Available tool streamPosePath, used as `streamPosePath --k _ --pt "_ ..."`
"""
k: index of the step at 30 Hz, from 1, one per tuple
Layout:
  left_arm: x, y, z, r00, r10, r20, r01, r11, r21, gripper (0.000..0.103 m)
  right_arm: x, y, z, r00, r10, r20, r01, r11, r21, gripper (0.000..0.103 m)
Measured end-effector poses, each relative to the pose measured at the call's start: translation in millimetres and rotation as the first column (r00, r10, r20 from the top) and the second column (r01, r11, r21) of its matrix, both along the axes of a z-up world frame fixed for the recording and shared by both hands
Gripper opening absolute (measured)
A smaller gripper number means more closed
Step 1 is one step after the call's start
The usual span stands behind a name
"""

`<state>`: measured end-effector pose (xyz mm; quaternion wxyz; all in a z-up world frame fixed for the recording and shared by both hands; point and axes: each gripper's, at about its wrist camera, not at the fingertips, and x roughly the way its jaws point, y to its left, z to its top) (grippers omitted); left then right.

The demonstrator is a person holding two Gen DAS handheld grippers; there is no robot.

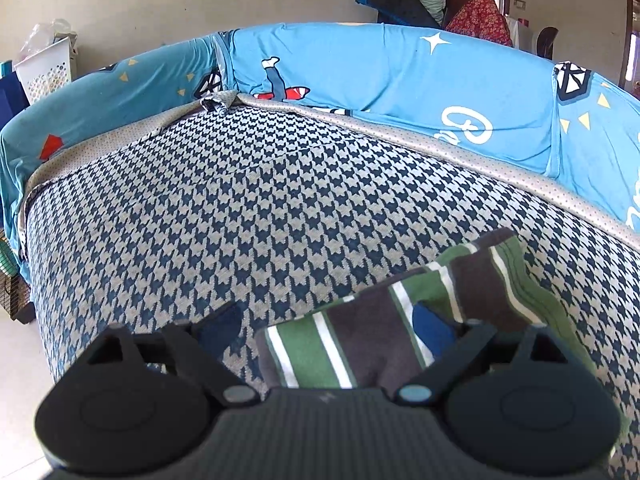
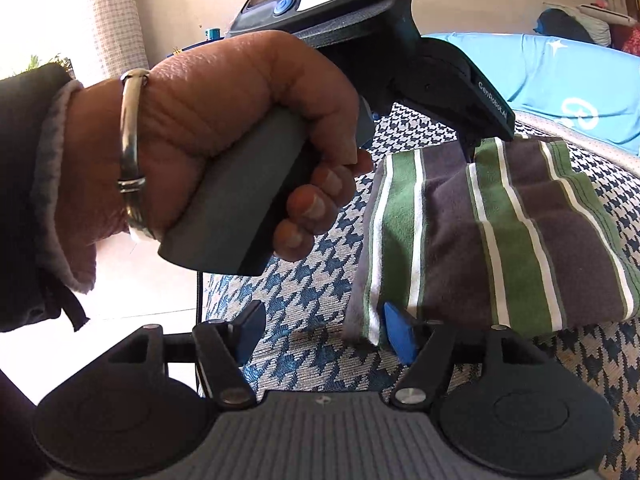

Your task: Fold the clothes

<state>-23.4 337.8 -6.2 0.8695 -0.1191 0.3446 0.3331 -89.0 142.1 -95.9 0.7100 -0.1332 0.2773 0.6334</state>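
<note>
The left wrist camera sits just behind its own gripper (image 1: 326,330) and looks forward and downward along the fingers, close over the houndstooth cover (image 1: 240,208), toward the blue backrest (image 1: 400,76) and the wall behind. The right wrist camera sits just behind its gripper (image 2: 326,334) at a similar low, close angle, facing across the same cover (image 2: 304,300); the person's left hand (image 2: 224,136) fills much of its left half. Both views share the striped folded cloth (image 1: 360,344) (image 2: 500,232), the cover and the blue backrest (image 2: 560,80).
</note>
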Motion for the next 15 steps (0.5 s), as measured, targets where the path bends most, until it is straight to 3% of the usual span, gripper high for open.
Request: streamPosePath --k 5,15 --pt "5.7 -11.1 2.9 0.997 -0.069 0.034 0.07 0.997 -0.029 0.092 0.7 -7.2 0.6 0.999 -0.015 -0.039 0.015 1.0 0.01 0.066" --pt "31.2 -25.2 -18.2 0.99 -0.116 -0.074 0.115 0.993 -0.012 0.092 1.0 -28.8 4.1 0.999 -0.032 -0.03 0.032 0.999 -0.002 0.065"
